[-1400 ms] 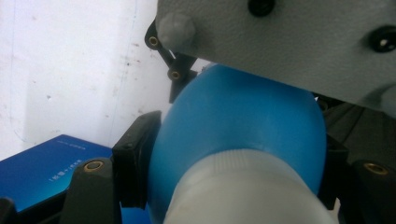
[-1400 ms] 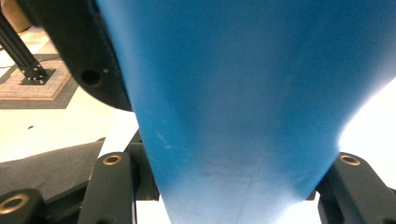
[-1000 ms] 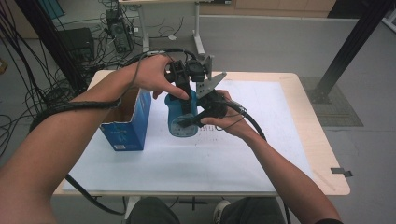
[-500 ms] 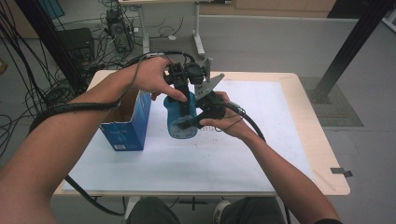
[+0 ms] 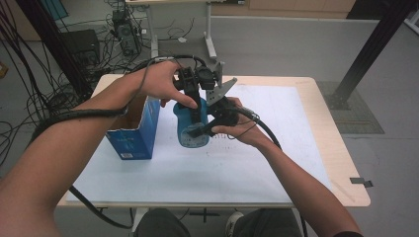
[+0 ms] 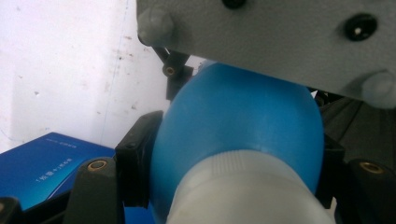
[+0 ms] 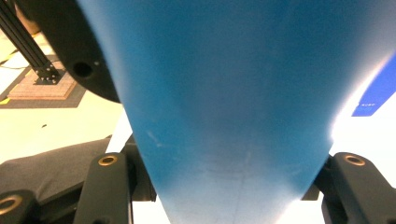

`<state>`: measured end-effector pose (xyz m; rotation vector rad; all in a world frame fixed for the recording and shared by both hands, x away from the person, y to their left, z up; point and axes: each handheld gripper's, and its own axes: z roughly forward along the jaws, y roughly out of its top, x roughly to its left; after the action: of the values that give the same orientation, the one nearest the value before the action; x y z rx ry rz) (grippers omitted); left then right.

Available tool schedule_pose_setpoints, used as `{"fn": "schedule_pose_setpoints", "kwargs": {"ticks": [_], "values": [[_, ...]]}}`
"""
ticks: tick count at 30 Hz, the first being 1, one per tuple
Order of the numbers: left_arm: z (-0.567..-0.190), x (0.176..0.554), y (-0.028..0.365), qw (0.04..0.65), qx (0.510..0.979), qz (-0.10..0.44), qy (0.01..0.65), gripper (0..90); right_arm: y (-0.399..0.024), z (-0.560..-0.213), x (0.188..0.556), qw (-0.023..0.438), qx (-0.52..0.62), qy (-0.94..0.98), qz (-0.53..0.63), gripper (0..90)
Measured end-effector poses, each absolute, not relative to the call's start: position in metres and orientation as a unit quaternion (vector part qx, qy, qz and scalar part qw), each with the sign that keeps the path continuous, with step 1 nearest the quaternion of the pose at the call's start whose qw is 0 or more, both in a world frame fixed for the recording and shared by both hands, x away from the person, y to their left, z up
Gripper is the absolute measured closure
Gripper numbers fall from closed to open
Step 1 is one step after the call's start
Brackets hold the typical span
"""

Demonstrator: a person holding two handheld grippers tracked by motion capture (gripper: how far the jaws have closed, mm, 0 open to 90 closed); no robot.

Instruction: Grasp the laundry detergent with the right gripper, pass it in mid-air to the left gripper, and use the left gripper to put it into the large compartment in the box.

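A blue bottle with a white cap is held in the air over the white table, between both hands. My left gripper comes down from above and is shut on the bottle at its shoulder, just below the cap. My right gripper comes in from the right and grips the bottle's body, which spans the whole gap between its jaws. The right jaws have just been opening slightly, and their pads still touch the bottle.
A blue carton, open at the top, stands on the table just left of the bottle. The right gripper's grey plate hangs close over the bottle. Cables and table legs lie on the floor beyond the far edge.
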<state>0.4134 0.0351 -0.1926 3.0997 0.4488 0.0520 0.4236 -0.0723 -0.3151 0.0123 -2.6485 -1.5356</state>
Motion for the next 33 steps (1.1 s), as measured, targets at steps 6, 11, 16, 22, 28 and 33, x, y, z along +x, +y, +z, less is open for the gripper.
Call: {"fn": "schedule_pose_setpoints", "kwargs": {"ticks": [6, 11, 16, 22, 28, 33], "values": [[-0.1949, 0.4119, 0.035, 0.001, 0.989, 0.017, 0.144, 35.2, -0.0718, -0.3172, 0.4239, 0.035, 0.006, -0.866, -0.498, 40.2], [-0.1956, 0.4109, 0.0349, 0.0, 0.989, 0.017, 0.144, 35.3, -0.0712, -0.3183, 0.4231, 0.037, 0.006, -0.867, -0.498, 40.1], [-0.1945, 0.4104, 0.0337, -0.001, 0.99, 0.02, 0.142, 35.3, -0.0717, -0.3177, 0.423, 0.032, 0.006, -0.867, -0.498, 40.1], [-0.1934, 0.4096, 0.0331, -0.002, 0.99, 0.02, 0.142, 35.3, -0.0726, -0.3173, 0.4219, 0.035, 0.004, -0.865, -0.5, 39.9], [-0.1924, 0.4084, 0.033, -0.002, 0.989, 0.022, 0.144, 35.4, -0.0732, -0.3169, 0.421, 0.033, 0.003, -0.864, -0.503, 39.7], [-0.1924, 0.4074, 0.032, -0.003, 0.989, 0.023, 0.144, 35.4, -0.0738, -0.3169, 0.4194, 0.038, -0.002, -0.863, -0.505, 39.5]]}}
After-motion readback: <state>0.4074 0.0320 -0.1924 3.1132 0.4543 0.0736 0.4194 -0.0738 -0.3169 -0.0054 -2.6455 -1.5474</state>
